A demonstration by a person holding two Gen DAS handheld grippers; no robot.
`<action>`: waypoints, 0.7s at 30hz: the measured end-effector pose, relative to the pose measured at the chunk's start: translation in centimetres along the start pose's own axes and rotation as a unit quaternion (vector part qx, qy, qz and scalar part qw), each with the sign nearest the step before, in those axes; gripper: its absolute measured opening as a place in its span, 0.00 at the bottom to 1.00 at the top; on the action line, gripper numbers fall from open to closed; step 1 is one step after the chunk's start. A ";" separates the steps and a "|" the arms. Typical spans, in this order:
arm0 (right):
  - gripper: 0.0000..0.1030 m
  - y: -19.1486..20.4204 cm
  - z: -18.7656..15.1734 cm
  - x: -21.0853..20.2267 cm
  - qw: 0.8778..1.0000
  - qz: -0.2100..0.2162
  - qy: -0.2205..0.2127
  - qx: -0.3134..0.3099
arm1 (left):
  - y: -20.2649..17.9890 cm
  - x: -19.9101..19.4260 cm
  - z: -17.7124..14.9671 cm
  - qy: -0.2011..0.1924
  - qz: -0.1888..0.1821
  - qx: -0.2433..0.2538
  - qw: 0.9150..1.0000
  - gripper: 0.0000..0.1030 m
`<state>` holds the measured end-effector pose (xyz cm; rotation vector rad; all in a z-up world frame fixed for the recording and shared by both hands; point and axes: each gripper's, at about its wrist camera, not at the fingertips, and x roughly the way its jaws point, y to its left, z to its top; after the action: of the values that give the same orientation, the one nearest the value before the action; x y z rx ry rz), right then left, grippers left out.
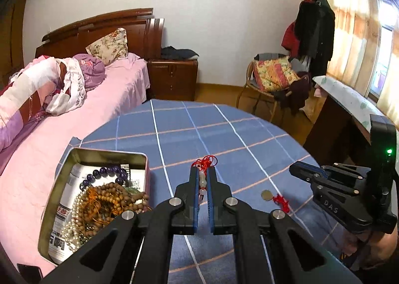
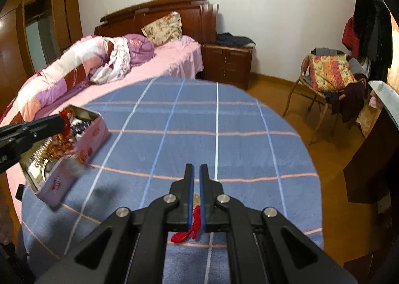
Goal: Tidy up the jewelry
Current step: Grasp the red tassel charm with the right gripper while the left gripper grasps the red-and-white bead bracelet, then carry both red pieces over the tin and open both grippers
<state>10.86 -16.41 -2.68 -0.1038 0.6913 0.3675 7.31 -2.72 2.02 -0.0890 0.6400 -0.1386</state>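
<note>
Left gripper (image 1: 203,171) is clenched on a pale-bead charm with red knotted cord (image 1: 202,179), right beside the open rectangular metal tin (image 1: 99,153); right gripper (image 2: 196,171) fingers are almost closed, gripping nothing, above a red tassel (image 2: 183,235).

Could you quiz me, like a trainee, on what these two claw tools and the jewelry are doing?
1. True or false: the left gripper holds a pale bead charm on red cord.
2. Where do the brown bead strands lie? A) the tin B) the bed
3. Fill in: the coin with a red tassel rests on the ____ cloth.

Key: 1 true; 2 A; 3 blue
</note>
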 end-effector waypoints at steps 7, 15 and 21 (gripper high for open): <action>0.05 0.3 0.7 -0.4 1.000 0.005 0.006 -0.016 | 0.4 -1.2 0.4 -0.015 -0.009 -0.002 1.000 0.04; 0.53 0.8 -2.9 4.2 0.996 -0.022 0.083 -0.030 | 0.4 -0.6 -0.1 -0.006 -0.019 -0.002 1.000 0.04; 0.09 0.3 -4.0 5.6 0.993 -0.030 0.113 -0.034 | 0.5 -0.3 -0.4 0.000 -0.022 -0.003 1.000 0.04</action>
<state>12.34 -15.36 -9.36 -0.2336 0.8971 0.3244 6.89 -2.23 1.86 -0.1084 0.6379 -0.1800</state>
